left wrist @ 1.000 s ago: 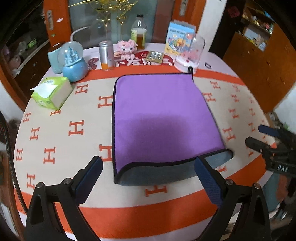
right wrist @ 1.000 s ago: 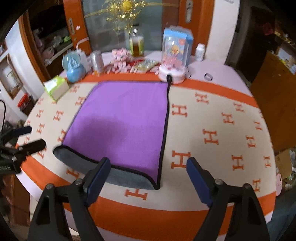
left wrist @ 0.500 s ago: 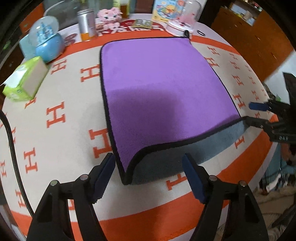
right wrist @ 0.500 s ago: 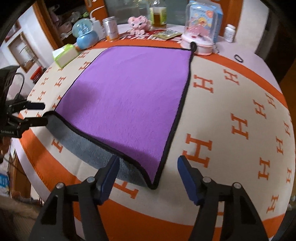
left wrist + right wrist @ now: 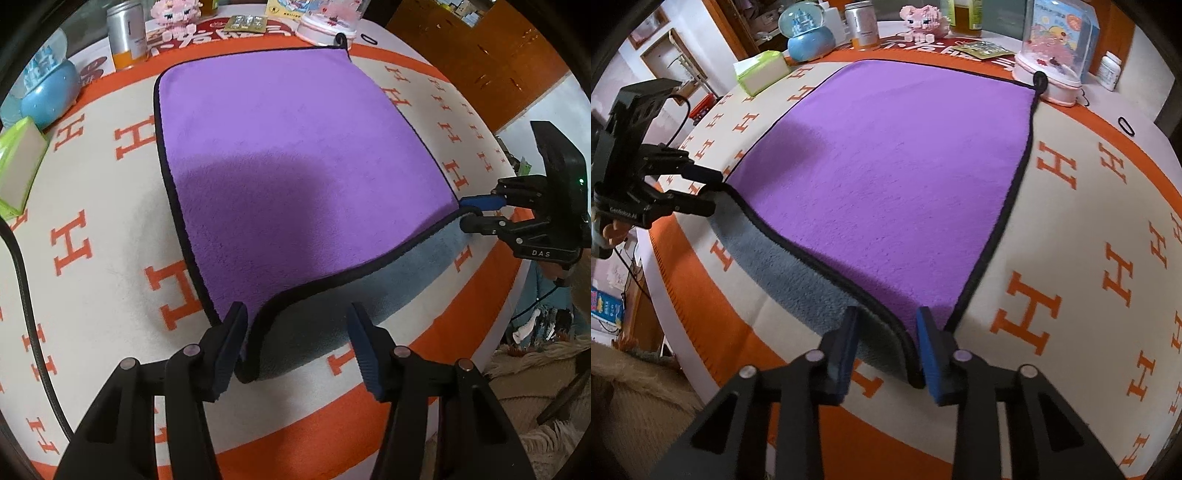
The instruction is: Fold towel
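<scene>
A purple towel (image 5: 295,155) with black trim lies flat on the table; its grey underside (image 5: 332,306) shows along the curled near edge. It also shows in the right wrist view (image 5: 905,177). My left gripper (image 5: 295,332) is open, its fingers either side of the near left corner of the towel. My right gripper (image 5: 884,332) is partly closed, open around the near right corner, its pads close to the trim. Each gripper shows in the other's view, the right one (image 5: 476,212) and the left one (image 5: 705,190), at opposite corners.
The round table (image 5: 92,258) has an orange and cream H-pattern cloth. At the far side stand a blue snow globe (image 5: 809,33), a green tissue pack (image 5: 761,70), a metal can (image 5: 127,35), a pink toy (image 5: 925,20) and a pink domed box (image 5: 1052,62). A black cable (image 5: 26,295) runs at left.
Both grippers moved forward and down to the towel's near corners. The right gripper's fingers narrowed around its corner. The towel has not moved.
</scene>
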Tool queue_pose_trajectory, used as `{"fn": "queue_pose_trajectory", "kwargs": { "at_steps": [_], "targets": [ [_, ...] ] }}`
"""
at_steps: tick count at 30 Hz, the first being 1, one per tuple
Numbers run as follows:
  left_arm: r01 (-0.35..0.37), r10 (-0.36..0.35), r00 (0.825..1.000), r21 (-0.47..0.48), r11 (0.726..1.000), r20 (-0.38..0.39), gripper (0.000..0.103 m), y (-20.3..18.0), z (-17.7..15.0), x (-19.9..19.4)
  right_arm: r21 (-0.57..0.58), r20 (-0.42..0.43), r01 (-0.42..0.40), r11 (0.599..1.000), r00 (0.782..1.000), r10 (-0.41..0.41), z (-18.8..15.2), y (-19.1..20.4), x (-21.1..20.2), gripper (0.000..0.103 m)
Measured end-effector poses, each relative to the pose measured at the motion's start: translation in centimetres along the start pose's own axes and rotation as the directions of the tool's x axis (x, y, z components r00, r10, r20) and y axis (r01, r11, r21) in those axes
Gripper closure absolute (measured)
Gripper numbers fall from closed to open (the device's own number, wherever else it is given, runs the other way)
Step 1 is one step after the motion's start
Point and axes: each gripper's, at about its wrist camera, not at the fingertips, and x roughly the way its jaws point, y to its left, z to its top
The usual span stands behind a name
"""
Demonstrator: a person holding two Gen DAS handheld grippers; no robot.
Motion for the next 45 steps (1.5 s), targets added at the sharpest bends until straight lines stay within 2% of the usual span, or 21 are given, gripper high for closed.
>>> {"fn": "queue_pose_trajectory", "kwargs": {
  "at_steps": [6, 8, 10, 13, 15, 17, 19, 29, 33, 39, 42, 45],
  "targets": [
    [0.014, -0.014, 1.000, -0.015, 1.000, -0.017, 0.049, 1.1, 0.4, 0.3, -0.003, 0.003, 0.004, 1.000, 1.000, -0.004, -0.1, 0.2, 0.0, 0.084],
    [0.020, -0.020, 1.000, -0.010, 1.000, -0.024, 0.062, 1.3, 0.4, 0.3, 0.002, 0.004, 0.005, 1.000, 1.000, -0.005, -0.1, 0.1, -0.1, 0.084],
    [0.033, -0.033, 0.999, -0.003, 0.999, -0.039, 0.069, 1.3, 0.5, 0.4, 0.005, 0.006, 0.005, 1.000, 1.000, -0.005, -0.1, 0.2, -0.1, 0.084],
    [0.030, -0.029, 0.998, 0.013, 0.999, -0.049, 0.071, 1.1, 0.5, 0.5, 0.007, 0.010, 0.008, 1.000, 1.000, -0.008, -0.2, 0.1, -0.2, 0.085],
    [0.025, -0.024, 0.998, 0.019, 0.999, -0.053, 0.078, 0.9, 0.5, 0.6, 0.008, 0.013, 0.012, 1.000, 1.000, -0.012, -0.2, 0.2, -0.3, 0.086],
    [0.008, -0.007, 0.998, 0.022, 1.000, -0.059, 0.088, 0.7, 0.4, 0.7, 0.009, 0.014, 0.017, 1.000, 1.000, -0.017, -0.2, 0.3, -0.3, 0.088],
    [-0.029, 0.031, 0.997, 0.025, 0.999, -0.073, 0.092, 0.6, 0.2, 1.0, 0.012, 0.013, 0.022, 1.000, 1.000, -0.022, -0.1, 0.4, -0.3, 0.089],
    [-0.096, 0.101, 0.991, 0.057, 0.994, -0.091, 0.099, -0.9, -0.4, 1.2, 0.044, 0.027, 0.040, 0.998, 0.999, -0.041, -0.2, 0.6, -0.5, 0.094],
    [-0.138, 0.141, 0.988, 0.053, 0.989, -0.060, 0.099, -1.8, 0.3, 0.4, 0.064, 0.045, 0.049, 0.997, 0.998, -0.052, 0.0, 0.4, -1.1, 0.096],
    [-0.202, 0.201, 0.979, 0.034, 0.979, 0.032, 0.099, -2.5, 2.8, -2.1, 0.127, 0.098, 0.074, 0.989, 0.991, -0.087, 1.7, -0.8, -2.4, 0.096],
    [-0.249, 0.246, 0.965, 0.017, 0.968, 0.092, 0.099, -2.4, 5.0, -3.3, 0.159, 0.127, 0.105, 0.982, 0.984, -0.126, 3.8, -1.8, -3.1, 0.096],
    [-0.303, 0.305, 0.945, -0.032, 0.952, 0.118, 0.099, -1.2, 7.3, -4.0, 0.195, 0.160, 0.125, 0.973, 0.975, -0.158, 6.3, -3.1, -3.9, 0.096]
  ]
}}
